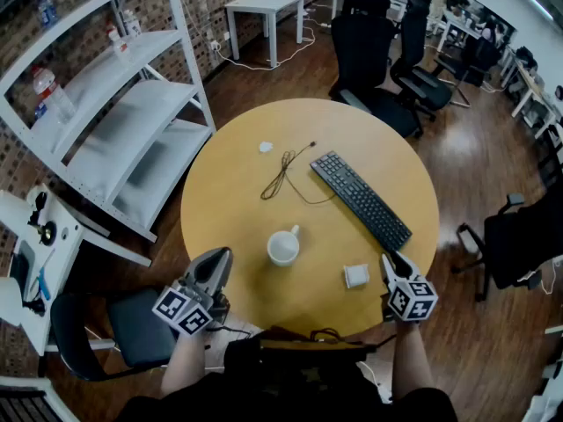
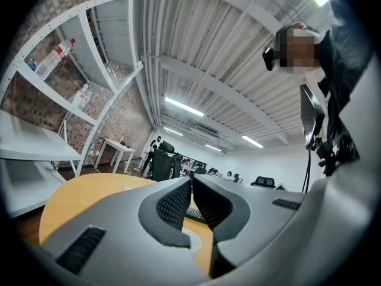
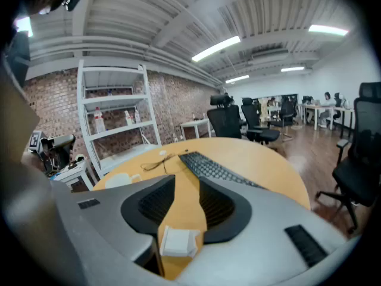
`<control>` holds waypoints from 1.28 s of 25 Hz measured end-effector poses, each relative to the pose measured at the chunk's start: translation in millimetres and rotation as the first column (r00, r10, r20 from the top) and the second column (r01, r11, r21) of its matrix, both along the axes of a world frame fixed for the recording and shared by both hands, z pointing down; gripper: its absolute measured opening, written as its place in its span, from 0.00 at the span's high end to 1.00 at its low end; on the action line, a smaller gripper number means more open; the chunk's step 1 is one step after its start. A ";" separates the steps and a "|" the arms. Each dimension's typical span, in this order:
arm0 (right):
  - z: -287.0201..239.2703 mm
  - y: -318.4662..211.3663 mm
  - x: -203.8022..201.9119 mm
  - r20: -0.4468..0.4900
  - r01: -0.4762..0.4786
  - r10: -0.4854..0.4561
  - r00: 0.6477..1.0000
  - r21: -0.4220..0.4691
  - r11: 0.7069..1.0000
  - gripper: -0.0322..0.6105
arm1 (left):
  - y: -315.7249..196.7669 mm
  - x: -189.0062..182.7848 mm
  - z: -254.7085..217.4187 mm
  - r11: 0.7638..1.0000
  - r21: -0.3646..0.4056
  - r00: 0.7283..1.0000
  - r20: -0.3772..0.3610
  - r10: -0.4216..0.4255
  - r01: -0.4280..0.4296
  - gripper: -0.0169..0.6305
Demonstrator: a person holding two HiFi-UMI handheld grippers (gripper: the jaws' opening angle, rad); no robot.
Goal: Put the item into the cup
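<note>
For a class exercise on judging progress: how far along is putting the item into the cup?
Done: nothing yet; the cup looks empty. In hand: the right gripper has its jaws apart, with the white item showing between them; it lies on the table, not gripped. Left: close on it, carry it to the cup, release.

Black keyboard (image 1: 361, 200) beside dark cable (image 1: 286, 161) on round table (image 1: 224, 205), white shelving (image 1: 132, 126), office chairs (image 1: 365, 47)
</note>
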State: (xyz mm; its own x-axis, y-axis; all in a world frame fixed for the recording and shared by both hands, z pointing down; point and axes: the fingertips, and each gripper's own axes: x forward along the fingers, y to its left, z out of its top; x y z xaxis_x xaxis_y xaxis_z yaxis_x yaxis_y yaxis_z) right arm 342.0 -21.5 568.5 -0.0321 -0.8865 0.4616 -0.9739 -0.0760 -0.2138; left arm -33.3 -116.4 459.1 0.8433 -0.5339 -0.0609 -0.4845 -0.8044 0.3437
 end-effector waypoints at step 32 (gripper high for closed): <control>110.1 -12.9 -59.4 -0.024 0.096 -0.107 0.994 -0.277 0.956 0.93 | 5.2 -7.4 20.5 0.999 -0.044 0.999 0.026 0.019 -0.017 0.97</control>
